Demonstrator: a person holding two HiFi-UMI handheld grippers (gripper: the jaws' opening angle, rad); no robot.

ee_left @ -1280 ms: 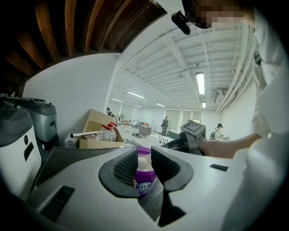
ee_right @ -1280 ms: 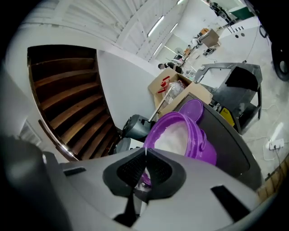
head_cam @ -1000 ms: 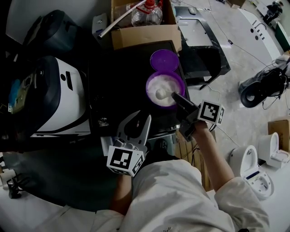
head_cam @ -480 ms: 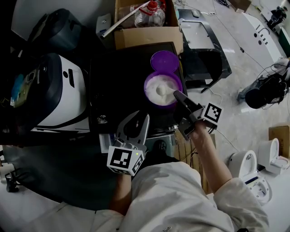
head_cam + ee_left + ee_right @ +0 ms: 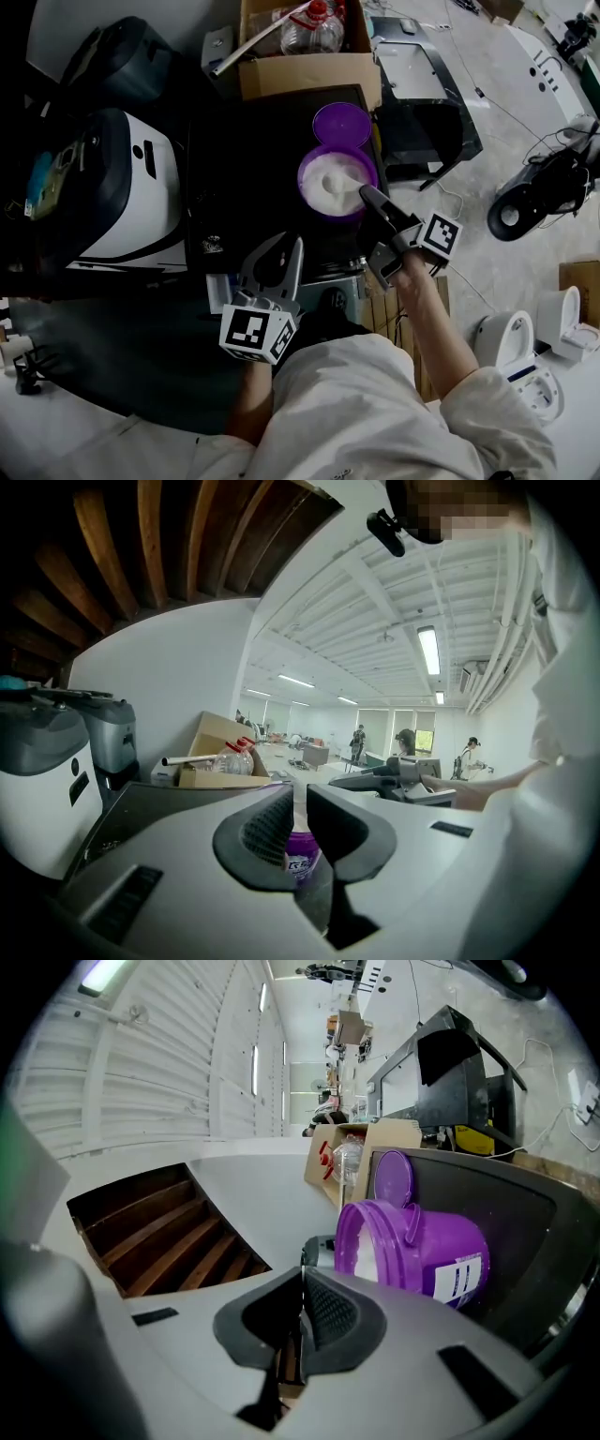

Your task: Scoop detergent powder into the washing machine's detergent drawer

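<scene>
Right gripper at the round purple plastic tub.
Its jaws were closed, nothing clearly held; the tub lay just ahead. The left gripper, slightly open and empty, waited farther back.

Lid behind tub, apparently atop washer

Purple tub mostly hidden behind left claw; label unreadable.

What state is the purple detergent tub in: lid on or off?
Off: white powder shows inside the purple tub, and its purple lid lies beside it on the black top.
</scene>
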